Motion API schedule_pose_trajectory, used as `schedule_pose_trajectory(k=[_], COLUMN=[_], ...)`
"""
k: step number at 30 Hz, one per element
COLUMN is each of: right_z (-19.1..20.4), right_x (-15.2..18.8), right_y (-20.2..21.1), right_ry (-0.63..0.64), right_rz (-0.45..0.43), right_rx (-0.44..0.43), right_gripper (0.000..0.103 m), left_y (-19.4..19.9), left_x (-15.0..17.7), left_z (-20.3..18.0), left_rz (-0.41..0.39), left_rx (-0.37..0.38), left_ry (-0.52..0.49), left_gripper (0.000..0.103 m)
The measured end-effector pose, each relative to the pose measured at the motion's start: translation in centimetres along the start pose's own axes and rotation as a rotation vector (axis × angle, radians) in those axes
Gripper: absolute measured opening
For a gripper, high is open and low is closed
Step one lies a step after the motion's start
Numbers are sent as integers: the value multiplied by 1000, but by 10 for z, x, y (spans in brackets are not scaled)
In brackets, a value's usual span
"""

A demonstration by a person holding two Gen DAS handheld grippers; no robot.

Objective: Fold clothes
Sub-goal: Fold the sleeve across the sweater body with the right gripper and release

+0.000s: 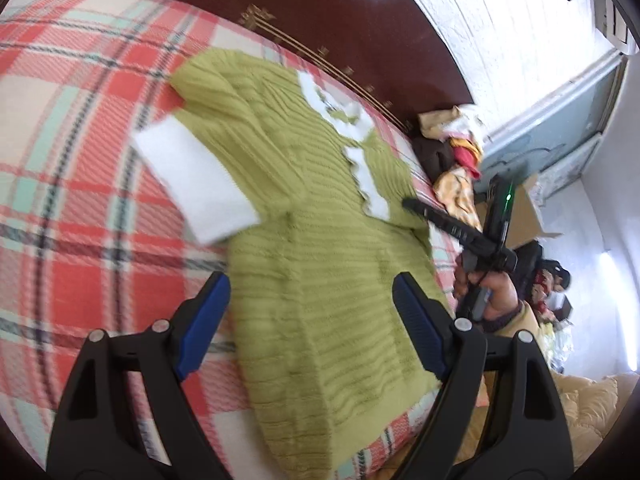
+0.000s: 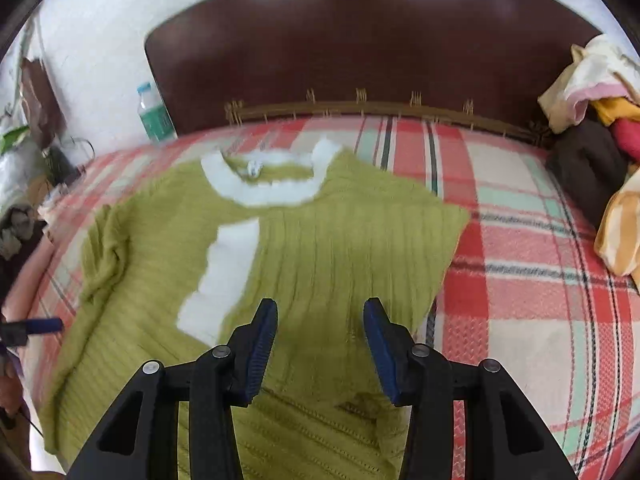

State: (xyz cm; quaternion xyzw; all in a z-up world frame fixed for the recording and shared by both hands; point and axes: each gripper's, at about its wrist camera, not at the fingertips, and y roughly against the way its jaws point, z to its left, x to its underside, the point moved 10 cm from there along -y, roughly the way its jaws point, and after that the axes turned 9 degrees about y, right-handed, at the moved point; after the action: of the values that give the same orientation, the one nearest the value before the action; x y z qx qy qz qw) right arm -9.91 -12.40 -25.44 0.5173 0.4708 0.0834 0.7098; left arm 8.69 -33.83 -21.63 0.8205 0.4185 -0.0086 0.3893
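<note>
A green knitted sweater (image 1: 312, 208) with a white collar and white cuff lies on the plaid bed cover (image 1: 72, 152). One sleeve is folded across its front, with the white cuff (image 1: 196, 184) on top. My left gripper (image 1: 310, 320) is open and empty above the sweater's lower part. My right gripper (image 2: 320, 344) is open and empty above the sweater (image 2: 320, 248), near its right side. The right gripper also shows in the left wrist view (image 1: 440, 220), held by a hand at the bed's edge.
A dark wooden headboard (image 2: 360, 48) stands behind the bed. A pile of clothes (image 2: 600, 128) lies at the head of the bed on the right. A water bottle (image 2: 154, 114) stands at the left of the headboard. A cardboard box (image 1: 528, 212) sits on the floor.
</note>
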Motion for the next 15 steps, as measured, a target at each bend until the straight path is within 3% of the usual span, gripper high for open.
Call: schedule_pose_trajectory(k=[2, 5, 8, 10, 15], right_z=[10, 50, 113, 158, 254], right_x=[-4, -24, -37, -39, -27], right_y=[1, 23, 43, 48, 28], right_ry=[7, 119, 276, 414, 809], right_rz=[-11, -108, -172, -197, -177], right_rx=[-11, -68, -206, -252, -238], right_gripper=[46, 47, 49, 49, 49], left_y=[10, 18, 20, 21, 38], left_x=[-7, -18, -28, -34, -38], left_z=[11, 28, 37, 42, 52], left_rz=[-31, -53, -74, -90, -141], left_rx=[-21, -28, -12, -2, 27], left_ry=[26, 76, 126, 161, 221], left_gripper=[84, 84, 84, 84, 84])
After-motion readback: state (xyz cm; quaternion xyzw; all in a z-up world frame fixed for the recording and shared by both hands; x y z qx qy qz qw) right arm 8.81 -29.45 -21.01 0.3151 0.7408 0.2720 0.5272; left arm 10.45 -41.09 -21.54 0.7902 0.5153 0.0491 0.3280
